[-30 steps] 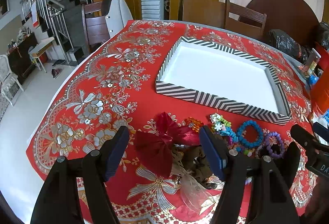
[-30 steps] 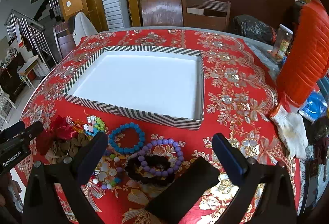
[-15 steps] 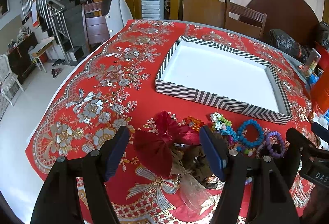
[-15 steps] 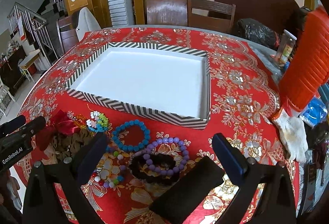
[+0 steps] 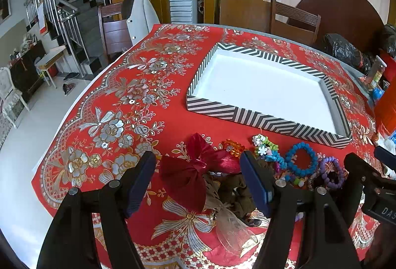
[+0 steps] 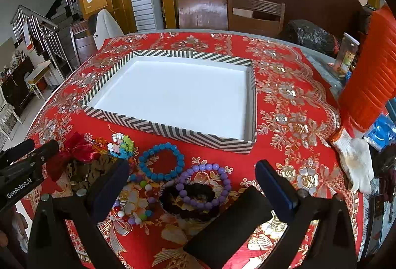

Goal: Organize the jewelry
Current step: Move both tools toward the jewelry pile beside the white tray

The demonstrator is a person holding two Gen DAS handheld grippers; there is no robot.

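A shallow striped tray [image 5: 268, 124] [image 6: 173, 130] with a bare white floor lies mid-table. In front of it lies a row of jewelry: a red bow [image 5: 195, 170] [image 6: 76, 147], a brown scrunchie [image 5: 237, 192], a blue bead bracelet [image 5: 300, 162] [image 6: 160, 160], a purple bead bracelet [image 6: 205, 182], a black scrunchie [image 6: 190, 199] and a multicolour bead strand [image 6: 133, 202]. My left gripper [image 5: 198, 182] is open, hovering over the bow. My right gripper [image 6: 193, 190] is open above the purple bracelet and black scrunchie.
A red floral cloth [image 5: 118, 120] covers the table. A white glove [image 6: 356, 162], an orange lantern-like object [image 6: 371, 71], a jar [image 6: 346, 56] and a black bag [image 6: 309, 36] crowd the right side. Wooden chairs [image 6: 255, 14] stand behind the table.
My right gripper has shifted slightly left and closer to the bracelets. The left gripper has barely moved. Both stay open.
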